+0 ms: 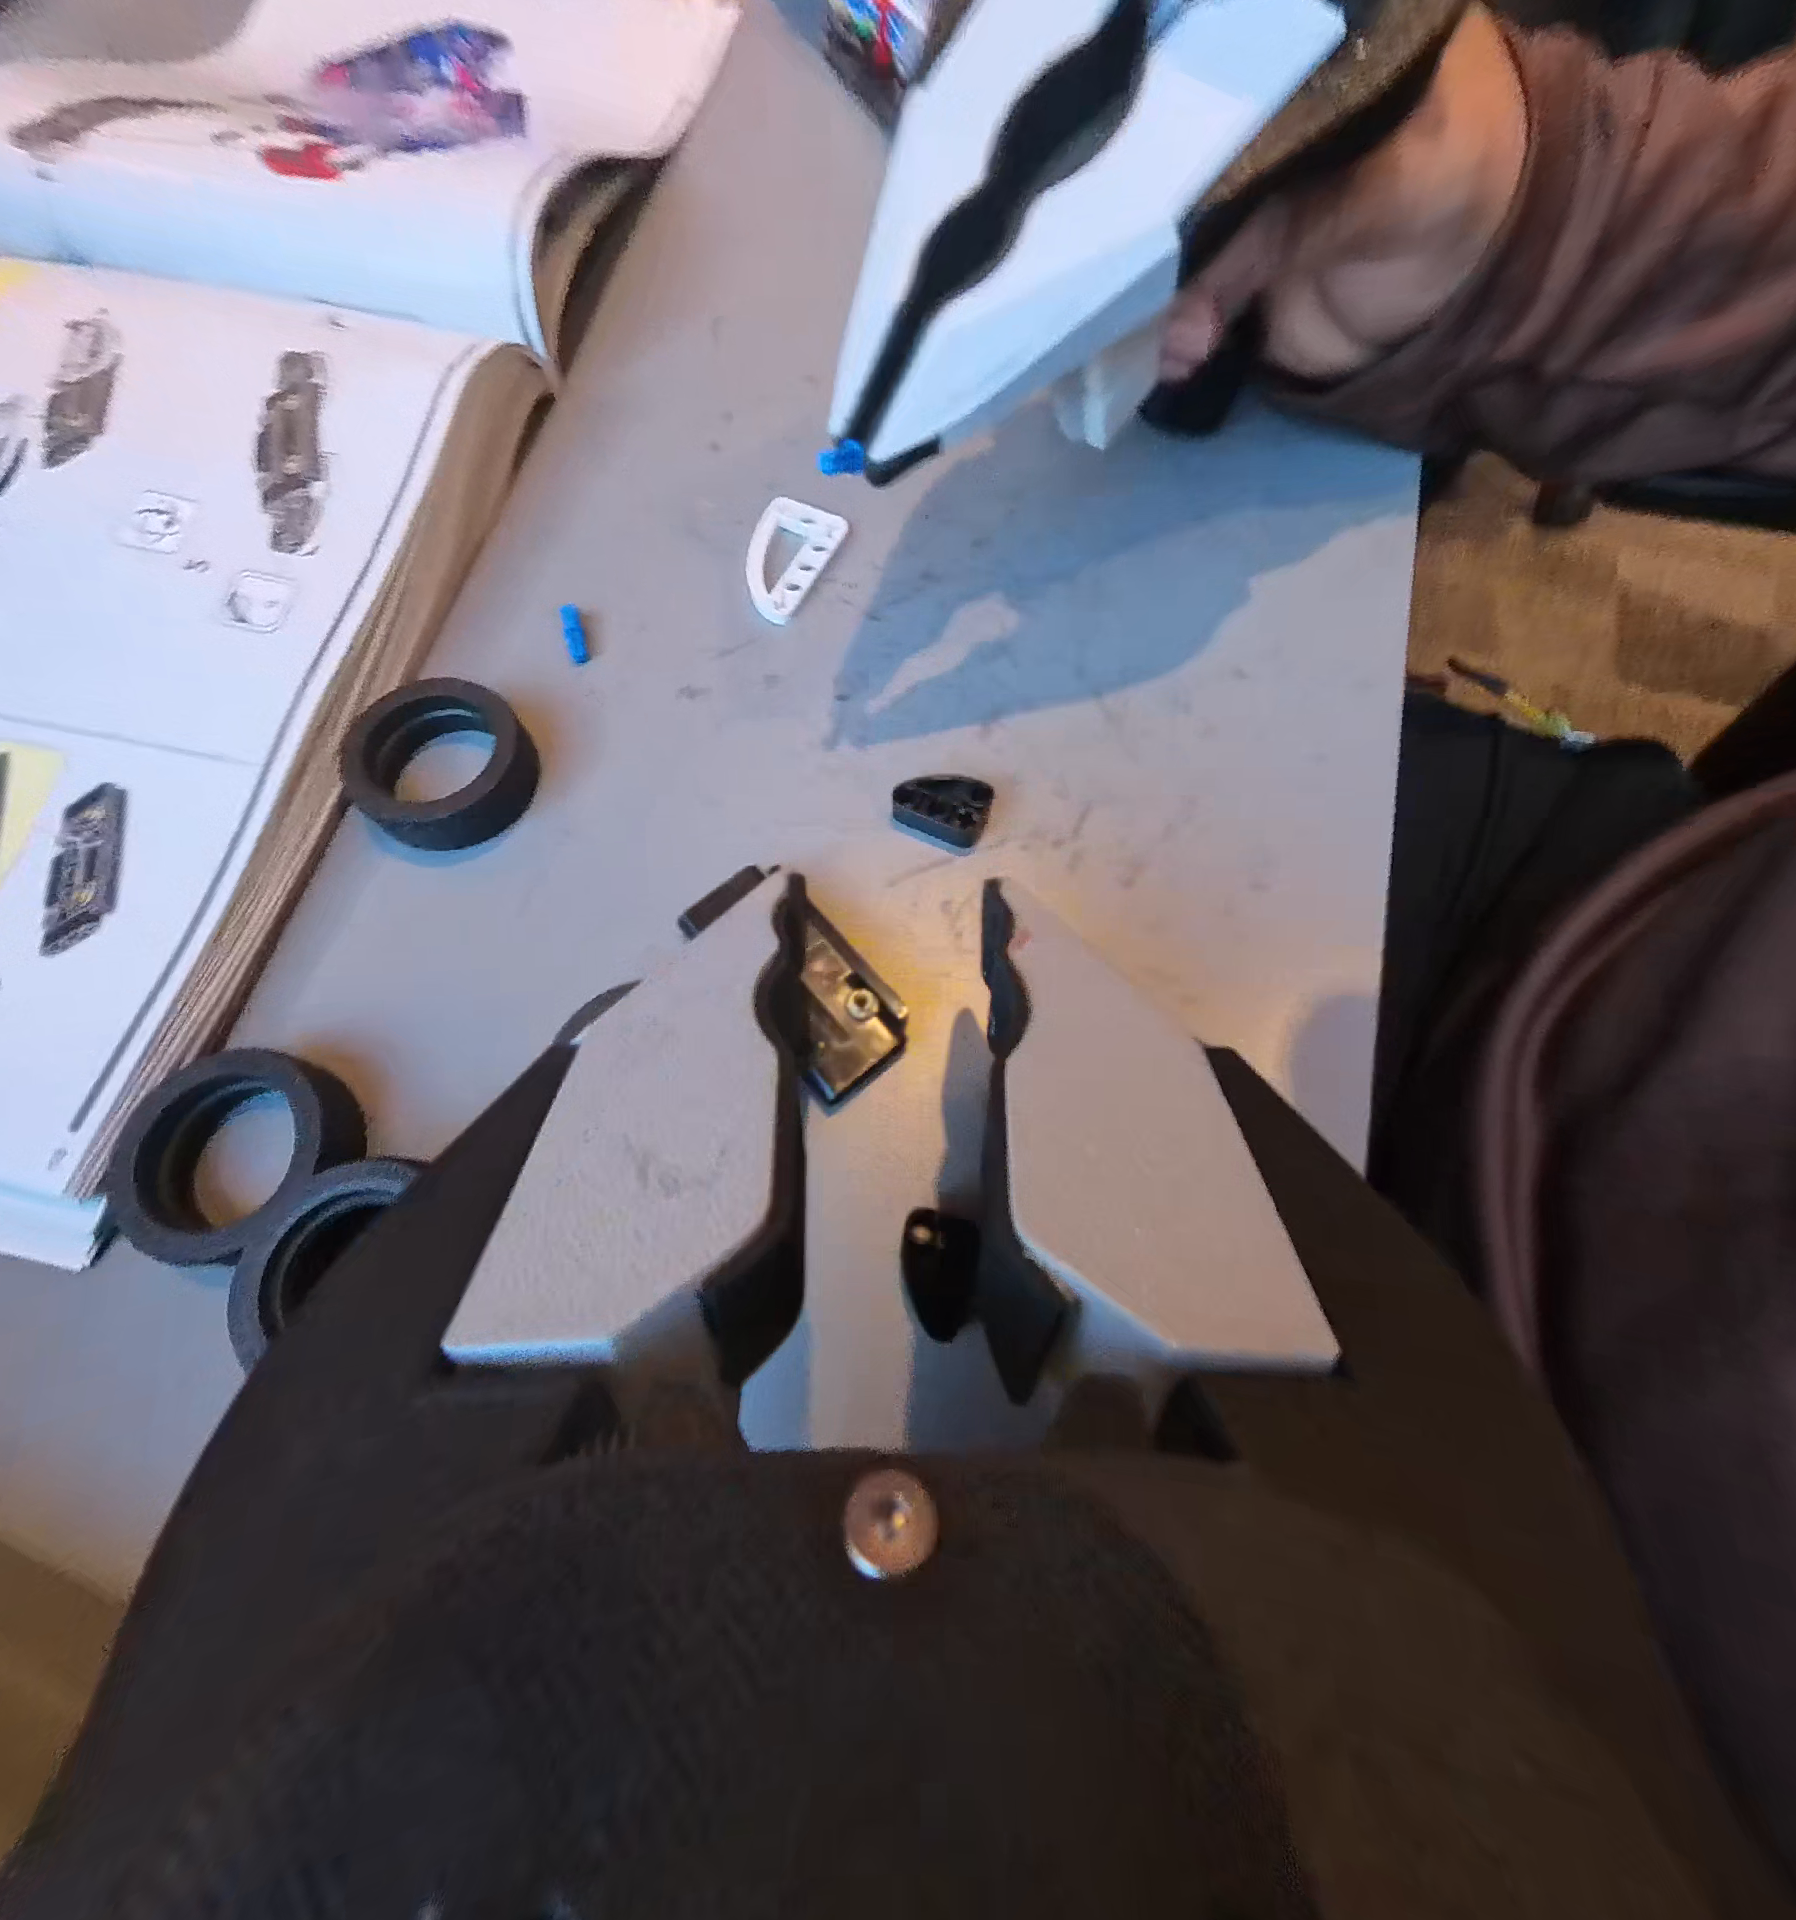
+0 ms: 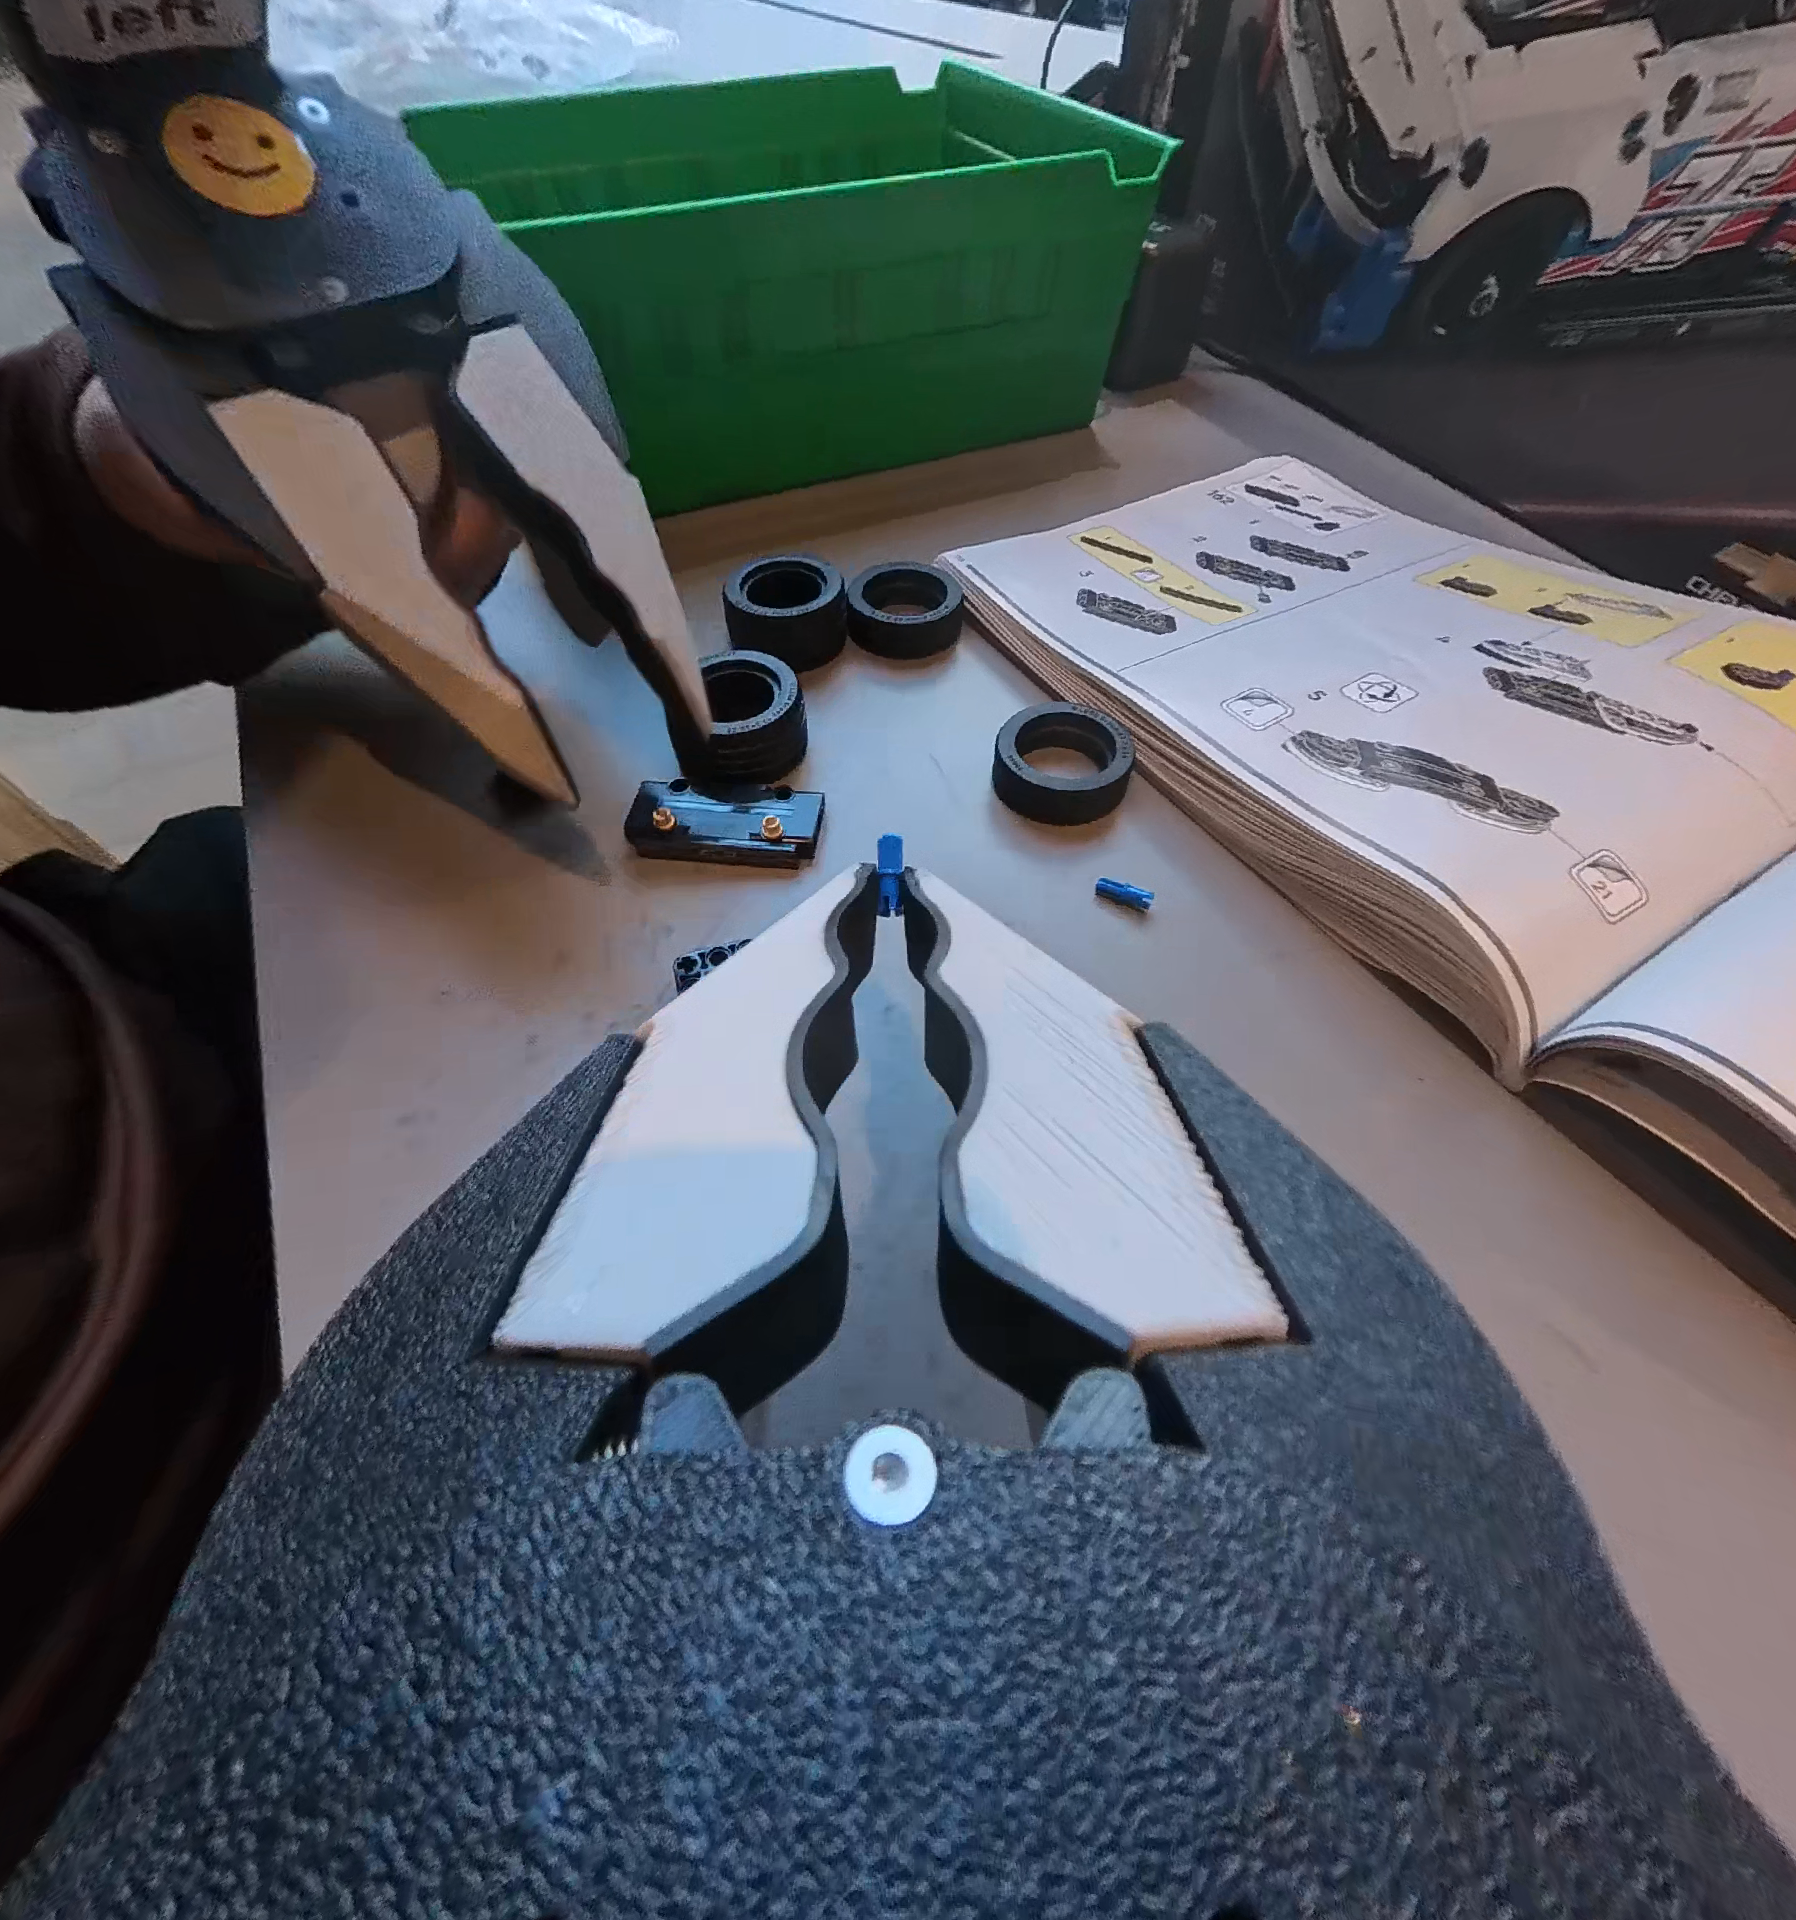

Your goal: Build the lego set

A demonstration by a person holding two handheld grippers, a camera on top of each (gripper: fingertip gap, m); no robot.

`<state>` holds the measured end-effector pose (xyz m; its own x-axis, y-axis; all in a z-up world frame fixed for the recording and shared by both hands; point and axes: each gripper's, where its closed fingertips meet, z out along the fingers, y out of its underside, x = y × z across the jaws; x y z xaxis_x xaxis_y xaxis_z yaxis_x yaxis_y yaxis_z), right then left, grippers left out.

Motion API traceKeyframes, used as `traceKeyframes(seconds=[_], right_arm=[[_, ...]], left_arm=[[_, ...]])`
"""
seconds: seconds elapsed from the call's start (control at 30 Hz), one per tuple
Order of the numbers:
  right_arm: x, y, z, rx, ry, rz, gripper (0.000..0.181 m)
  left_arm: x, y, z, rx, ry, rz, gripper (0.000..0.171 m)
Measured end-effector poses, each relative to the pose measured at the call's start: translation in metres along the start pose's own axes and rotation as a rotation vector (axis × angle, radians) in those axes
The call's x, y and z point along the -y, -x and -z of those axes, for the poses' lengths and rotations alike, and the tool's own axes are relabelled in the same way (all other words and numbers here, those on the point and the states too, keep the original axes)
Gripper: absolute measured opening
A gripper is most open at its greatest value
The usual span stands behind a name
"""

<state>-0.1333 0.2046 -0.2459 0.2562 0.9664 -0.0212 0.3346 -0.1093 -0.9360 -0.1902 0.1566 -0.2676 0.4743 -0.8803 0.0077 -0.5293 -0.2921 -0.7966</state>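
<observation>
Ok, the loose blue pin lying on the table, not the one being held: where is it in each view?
Left wrist view: loose blue pin left of centre, between the manual and the white piece.
Right wrist view: loose blue pin just right of the right gripper.
Shared landmark: the open manual.

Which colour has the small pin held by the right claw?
Blue. The pin shows best in the right wrist view, pinched at the claw tips.

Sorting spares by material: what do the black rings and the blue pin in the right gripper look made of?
Black rings: probably rubber, matte and ribbed like small tyres. Blue pin, pinched at the right gripper tips: likely hard moulded plastic, smooth, slightly glossy.
</observation>
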Motion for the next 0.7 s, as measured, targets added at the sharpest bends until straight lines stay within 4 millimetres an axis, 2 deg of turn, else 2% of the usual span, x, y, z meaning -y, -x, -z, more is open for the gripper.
traceKeyframes(seconds=[0.2,0.33,0.53,0.6,0.7], right_arm=[[0.005,-0.006,0.004,0.003,-0.041,-0.056,0.004],[0.009,-0.005,0.007,0.007,-0.073,-0.074,0.004],[0.015,0.012,-0.005,0.019,-0.085,-0.035,0.004],[0.019,0.012,-0.007,-0.040,-0.096,0.015,0.004],[0.021,0.026,-0.012,-0.035,-0.094,0.064,0.004]], left_arm=[[-0.003,-0.012,-0.021,-0.024,0.153,-0.077,0.031],[0.005,-0.016,-0.036,-0.017,0.188,-0.123,0.030],[-0.008,-0.017,-0.054,-0.006,0.304,-0.190,0.027],[-0.005,-0.022,-0.057,-0.021,0.290,-0.199,0.024],[-0.004,-0.023,-0.059,-0.016,0.296,-0.209,0.024]])
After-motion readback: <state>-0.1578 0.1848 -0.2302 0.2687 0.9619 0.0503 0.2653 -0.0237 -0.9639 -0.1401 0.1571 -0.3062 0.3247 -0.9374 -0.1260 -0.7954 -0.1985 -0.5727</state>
